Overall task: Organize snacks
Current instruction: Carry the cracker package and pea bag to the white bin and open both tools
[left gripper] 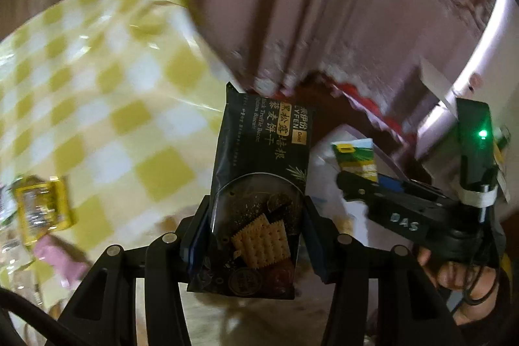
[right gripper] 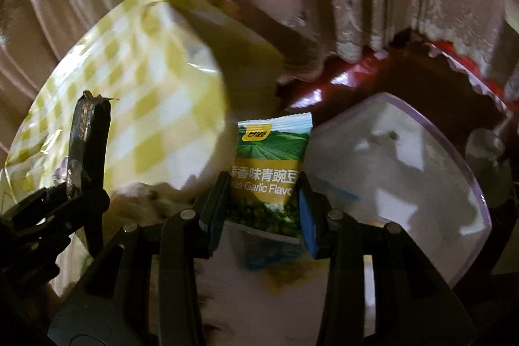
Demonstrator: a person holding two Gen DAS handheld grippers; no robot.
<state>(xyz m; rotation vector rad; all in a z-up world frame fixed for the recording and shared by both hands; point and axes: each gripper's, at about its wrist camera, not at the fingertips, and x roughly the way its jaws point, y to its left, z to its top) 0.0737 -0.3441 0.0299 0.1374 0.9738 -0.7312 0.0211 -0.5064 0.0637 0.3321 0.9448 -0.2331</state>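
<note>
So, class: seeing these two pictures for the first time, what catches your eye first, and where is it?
A black biscuit packet stands clamped in the left gripper, dead centre. A green pea packet sits pinched in the right gripper. Behind both spreads a yellow checked tablecloth.

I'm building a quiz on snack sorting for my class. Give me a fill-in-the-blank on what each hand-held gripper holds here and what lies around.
1. The left hand-held gripper is shut on a ____ biscuit packet.
2. The right hand-held gripper is shut on a pea packet labelled "____ Flavor".
3. The tablecloth is checked yellow and ____.
4. A small yellow packet lies on the ____.

Missing words: black; Garlic; white; tablecloth
</note>
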